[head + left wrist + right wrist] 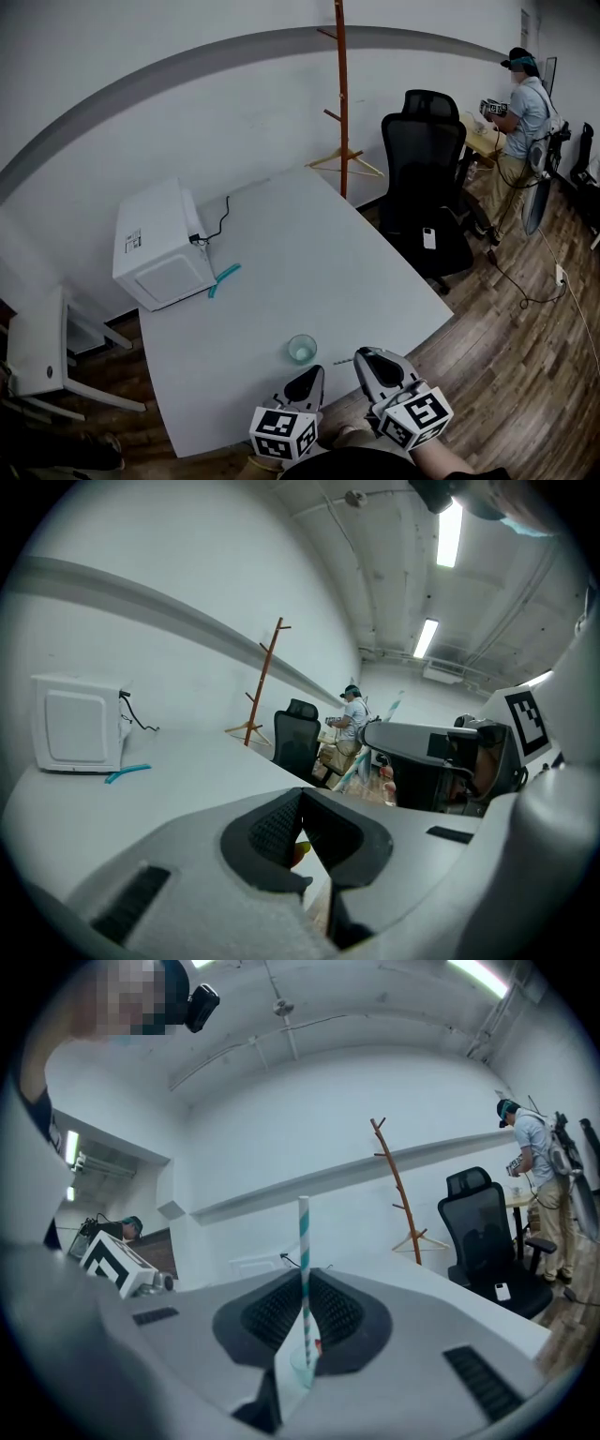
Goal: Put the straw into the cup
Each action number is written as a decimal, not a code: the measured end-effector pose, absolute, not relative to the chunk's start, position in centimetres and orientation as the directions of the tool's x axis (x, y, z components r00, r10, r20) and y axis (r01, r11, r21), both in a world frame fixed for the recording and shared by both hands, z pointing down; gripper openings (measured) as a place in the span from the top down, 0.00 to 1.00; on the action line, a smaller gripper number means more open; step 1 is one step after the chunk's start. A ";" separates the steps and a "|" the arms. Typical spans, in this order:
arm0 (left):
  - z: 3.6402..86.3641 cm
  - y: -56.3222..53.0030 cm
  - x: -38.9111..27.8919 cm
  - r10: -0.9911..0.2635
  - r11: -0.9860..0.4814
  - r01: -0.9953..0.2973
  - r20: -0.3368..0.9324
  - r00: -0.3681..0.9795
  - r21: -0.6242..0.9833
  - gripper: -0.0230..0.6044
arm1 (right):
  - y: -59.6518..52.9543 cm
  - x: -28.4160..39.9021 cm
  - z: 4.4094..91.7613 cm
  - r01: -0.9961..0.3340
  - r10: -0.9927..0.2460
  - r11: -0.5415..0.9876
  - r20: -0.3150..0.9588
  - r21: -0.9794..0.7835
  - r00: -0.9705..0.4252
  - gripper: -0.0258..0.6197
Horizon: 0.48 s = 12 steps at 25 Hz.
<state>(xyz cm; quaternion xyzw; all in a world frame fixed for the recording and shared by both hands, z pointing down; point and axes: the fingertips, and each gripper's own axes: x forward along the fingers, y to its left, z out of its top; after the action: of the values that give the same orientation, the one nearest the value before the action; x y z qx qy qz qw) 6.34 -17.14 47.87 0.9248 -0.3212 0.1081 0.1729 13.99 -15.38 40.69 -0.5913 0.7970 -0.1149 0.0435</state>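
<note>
A small clear glass cup (pixel 302 349) stands near the front edge of the white table (pixel 309 253). My right gripper (pixel 361 356) is just right of the cup at the table edge. In the right gripper view it (pixel 305 1274) is shut on a teal-and-white striped straw (pixel 304 1241), held upright. The cup (pixel 301 1364) shows low in the gap below the pads. My left gripper (pixel 314 372) sits just below the cup. Its jaws (pixel 302 799) look closed with nothing gripped. The left gripper view also shows the right gripper (pixel 422 752) and the straw (pixel 395 703).
A white microwave-like box (pixel 161 246) stands at the table's left, a thin teal object (pixel 223 278) lying beside it. A black office chair (pixel 427 178) and a wooden coat stand (pixel 342 103) are beyond the table. A person (pixel 525 122) stands at the far right.
</note>
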 end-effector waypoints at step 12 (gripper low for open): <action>48.6 -19.4 3.9 -0.717 -0.571 -0.786 0.322 0.618 0.237 0.94 | -19.4 12.4 42.3 -0.861 -0.873 0.453 0.080 -0.232 -0.481 0.90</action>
<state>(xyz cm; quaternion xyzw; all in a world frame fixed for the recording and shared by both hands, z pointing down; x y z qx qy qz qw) 3.93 -19.36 48.59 0.8811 -0.4265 0.0955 0.1805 12.43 -19.38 42.33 -0.5088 0.8519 -0.1211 0.0257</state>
